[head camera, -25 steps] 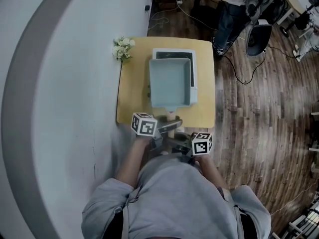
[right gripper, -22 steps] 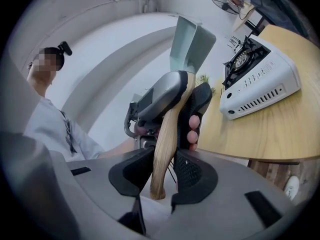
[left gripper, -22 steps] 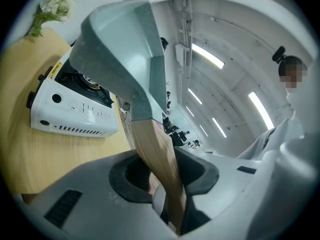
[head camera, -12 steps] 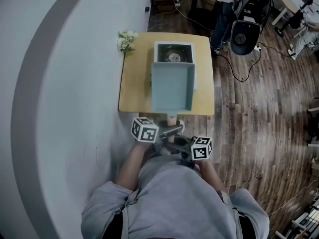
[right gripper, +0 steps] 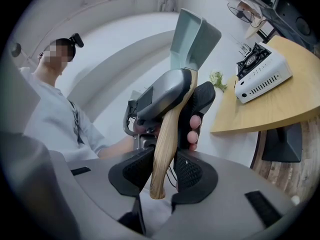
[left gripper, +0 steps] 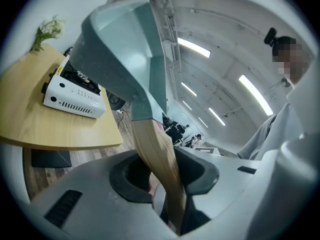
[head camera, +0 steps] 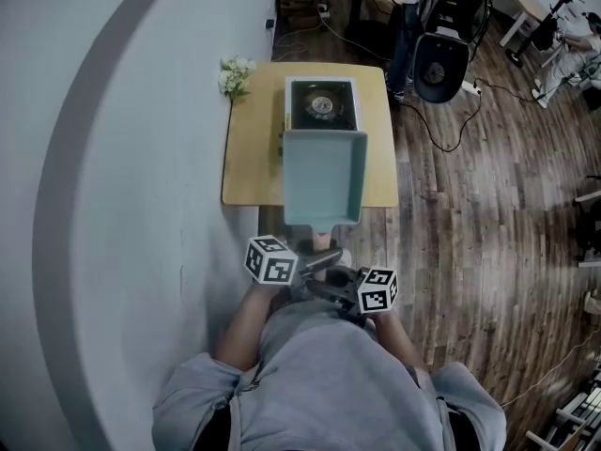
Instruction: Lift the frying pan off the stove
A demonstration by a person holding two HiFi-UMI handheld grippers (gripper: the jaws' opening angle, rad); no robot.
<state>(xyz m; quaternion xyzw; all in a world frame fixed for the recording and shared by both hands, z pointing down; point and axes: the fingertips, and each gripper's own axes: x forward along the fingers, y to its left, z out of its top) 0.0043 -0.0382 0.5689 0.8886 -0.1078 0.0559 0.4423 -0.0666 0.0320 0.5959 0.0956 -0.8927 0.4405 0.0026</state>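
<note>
A square pale-teal frying pan (head camera: 324, 175) hangs in the air over the near edge of the wooden table (head camera: 249, 158), clear of the white portable stove (head camera: 321, 103), whose burner shows. Its wooden handle (head camera: 322, 238) points toward me. My left gripper (head camera: 315, 261) is shut on the handle (left gripper: 160, 164) close behind the pan (left gripper: 125, 49). My right gripper (head camera: 331, 285) is shut on the handle's end (right gripper: 167, 139), just behind the left gripper (right gripper: 170, 91). In the right gripper view the pan (right gripper: 192, 34) tilts upward.
A small bunch of white flowers (head camera: 235, 73) lies at the table's far left corner by the curved white wall. An office chair (head camera: 441, 64), a standing person (head camera: 406, 7) and cables on the wooden floor are beyond the table's far right.
The pan has come off the stove toward me, held by both grippers. The burner, covered one second ago, now shows.
</note>
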